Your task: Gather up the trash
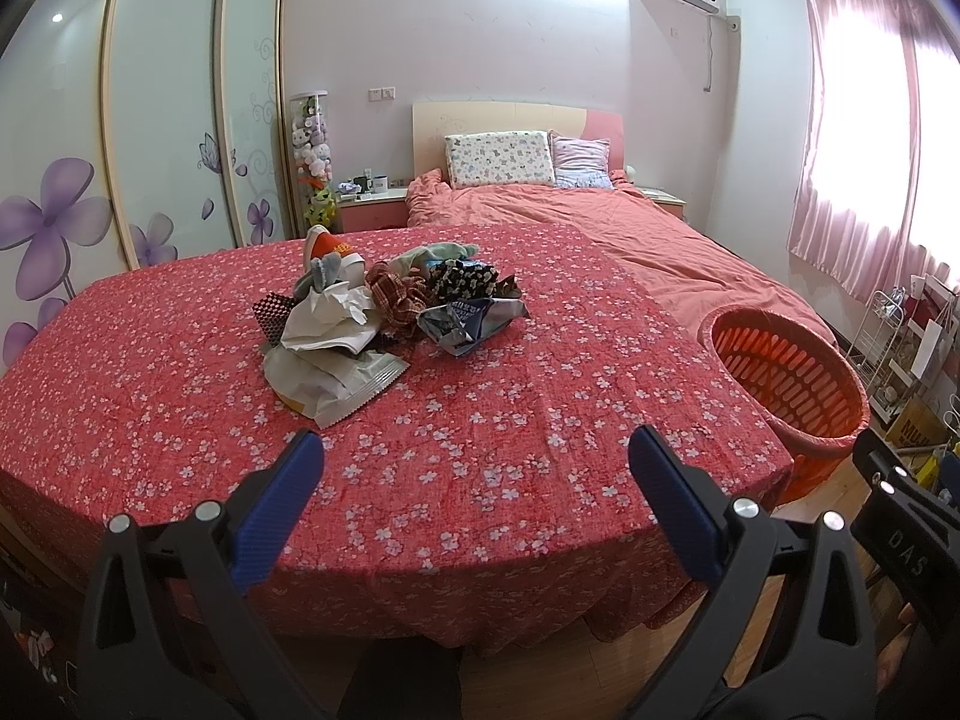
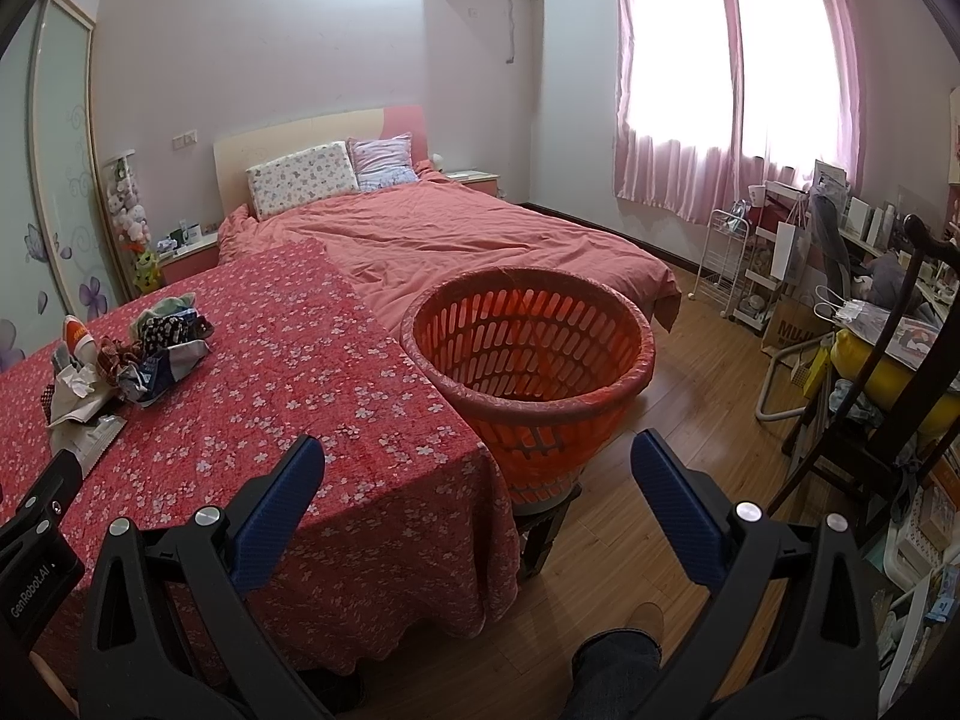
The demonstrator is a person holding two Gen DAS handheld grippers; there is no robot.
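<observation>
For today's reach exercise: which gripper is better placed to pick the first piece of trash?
Left. The left gripper, open, faces the trash pile on the table; the right gripper faces the basket.

Home bedroom: bed (image 2: 456, 240), pillows (image 2: 303, 180), pink curtains (image 2: 720, 78).

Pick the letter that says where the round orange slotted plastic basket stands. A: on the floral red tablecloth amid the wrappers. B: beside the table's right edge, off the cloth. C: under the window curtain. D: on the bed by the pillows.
B: the round orange slotted plastic basket stands on a low stand beside the floral red tablecloth, apart from the pile of wrappers.
</observation>
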